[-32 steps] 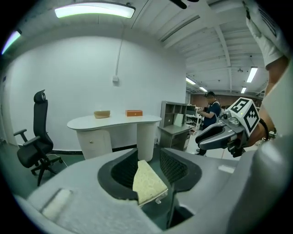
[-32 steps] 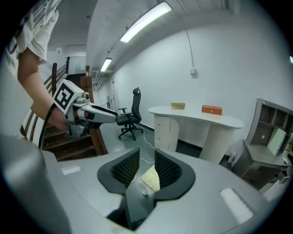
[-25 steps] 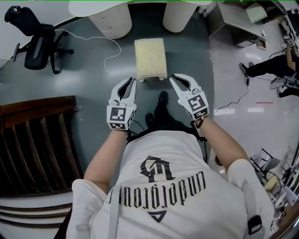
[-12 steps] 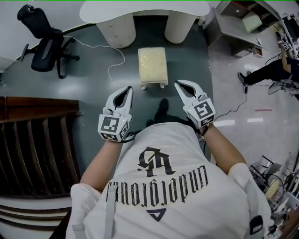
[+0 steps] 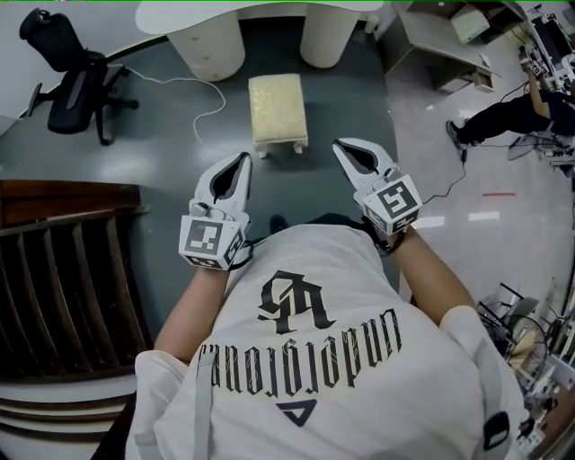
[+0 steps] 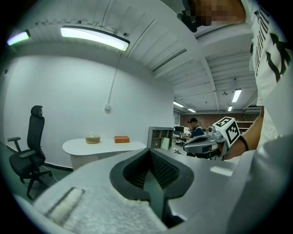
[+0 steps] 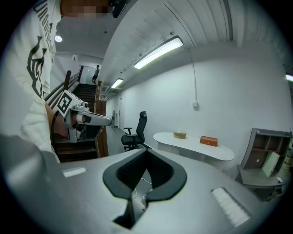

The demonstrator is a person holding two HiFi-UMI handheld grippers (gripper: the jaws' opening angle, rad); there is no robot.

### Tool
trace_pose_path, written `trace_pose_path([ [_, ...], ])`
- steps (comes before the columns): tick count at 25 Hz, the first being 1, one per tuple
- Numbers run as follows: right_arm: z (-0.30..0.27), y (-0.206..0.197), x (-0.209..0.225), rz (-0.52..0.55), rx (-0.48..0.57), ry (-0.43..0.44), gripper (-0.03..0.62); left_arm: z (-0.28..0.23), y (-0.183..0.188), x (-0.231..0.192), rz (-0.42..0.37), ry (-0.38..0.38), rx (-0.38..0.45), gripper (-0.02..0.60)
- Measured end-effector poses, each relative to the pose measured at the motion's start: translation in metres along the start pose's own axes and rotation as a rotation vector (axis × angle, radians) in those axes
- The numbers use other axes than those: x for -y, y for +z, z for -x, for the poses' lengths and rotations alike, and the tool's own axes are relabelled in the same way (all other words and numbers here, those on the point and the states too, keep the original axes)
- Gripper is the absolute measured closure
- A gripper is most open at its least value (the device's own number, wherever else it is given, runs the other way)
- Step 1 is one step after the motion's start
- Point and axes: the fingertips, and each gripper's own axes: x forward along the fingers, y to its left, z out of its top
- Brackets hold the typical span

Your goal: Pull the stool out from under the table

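The cream padded stool (image 5: pixel 278 110) stands on the dark floor, out in front of the white table (image 5: pixel 260 9) and its two round legs. Both grippers hover above the floor, nearer me than the stool and apart from it. My left gripper (image 5: pixel 243 163) is shut with nothing in it, to the stool's lower left. My right gripper (image 5: pixel 341 147) is likewise shut and empty, to its lower right. In the left gripper view the closed jaws (image 6: pixel 149 153) point level at the table (image 6: pixel 103 145). In the right gripper view the gripper (image 7: pixel 145 153) also faces the table (image 7: pixel 192 139).
A black office chair (image 5: pixel 76 76) stands at the far left. A dark wooden stair rail (image 5: pixel 63 269) fills the left side. A white cable (image 5: pixel 211 103) trails across the floor beside the stool. Another person (image 5: pixel 503 121) and desks are at the right.
Both grippers have lifted and drawn back from the stool, which now lies farther beyond their tips. Their jaws, slightly parted a second ago, are closed.
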Motion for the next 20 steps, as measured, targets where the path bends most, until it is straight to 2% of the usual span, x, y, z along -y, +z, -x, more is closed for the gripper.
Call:
trace_pose_path([
  [8,0.061,-0.011,0.017,-0.011,0.002,0.013,0.592,-0.022,0.004,0.061,0.001,-0.013,-0.006,0.574],
  [15,0.147,-0.046,0.050,-0.041,-0.011,0.020,0.592,-0.054,-0.006,0.156,-0.003,-0.052,-0.020,0.574],
  [20,0.200,-0.063,0.066,-0.035,0.004,0.046,0.591,-0.067,-0.008,0.216,-0.022,-0.050,-0.021,0.574],
])
